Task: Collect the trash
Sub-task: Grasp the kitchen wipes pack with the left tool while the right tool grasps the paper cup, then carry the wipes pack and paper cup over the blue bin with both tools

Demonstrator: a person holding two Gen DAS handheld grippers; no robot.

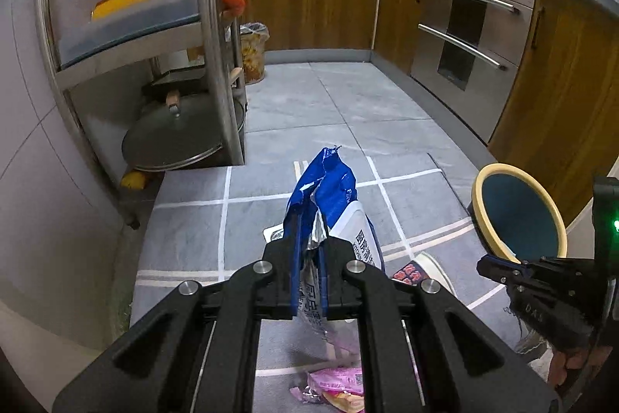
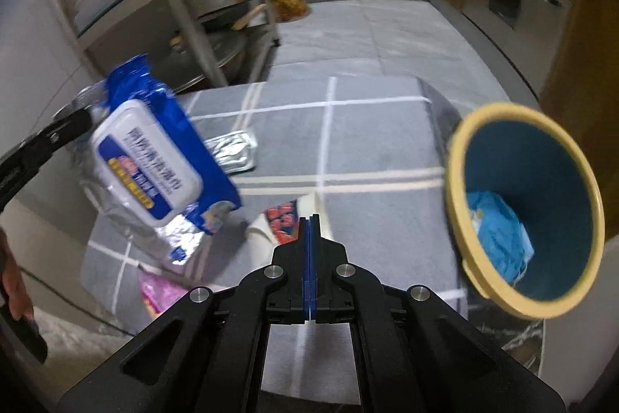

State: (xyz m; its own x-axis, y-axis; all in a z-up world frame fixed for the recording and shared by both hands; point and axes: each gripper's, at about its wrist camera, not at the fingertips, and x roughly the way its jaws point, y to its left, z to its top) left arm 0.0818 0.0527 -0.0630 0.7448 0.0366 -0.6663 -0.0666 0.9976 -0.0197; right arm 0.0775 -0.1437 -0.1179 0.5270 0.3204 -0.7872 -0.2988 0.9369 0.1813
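My left gripper is shut on a blue wet-wipes packet and holds it above the grey rug; the packet also shows in the right wrist view, with the left gripper's fingers at its left edge. My right gripper is shut and empty, and shows at the right of the left wrist view. A blue bin with a cream rim stands on the right with blue trash inside; it also shows in the left wrist view.
On the grey checked rug lie a silver foil packet, a cup-like container with red print and a pink wrapper. A metal shelf rack stands left. Wooden cabinets line the right.
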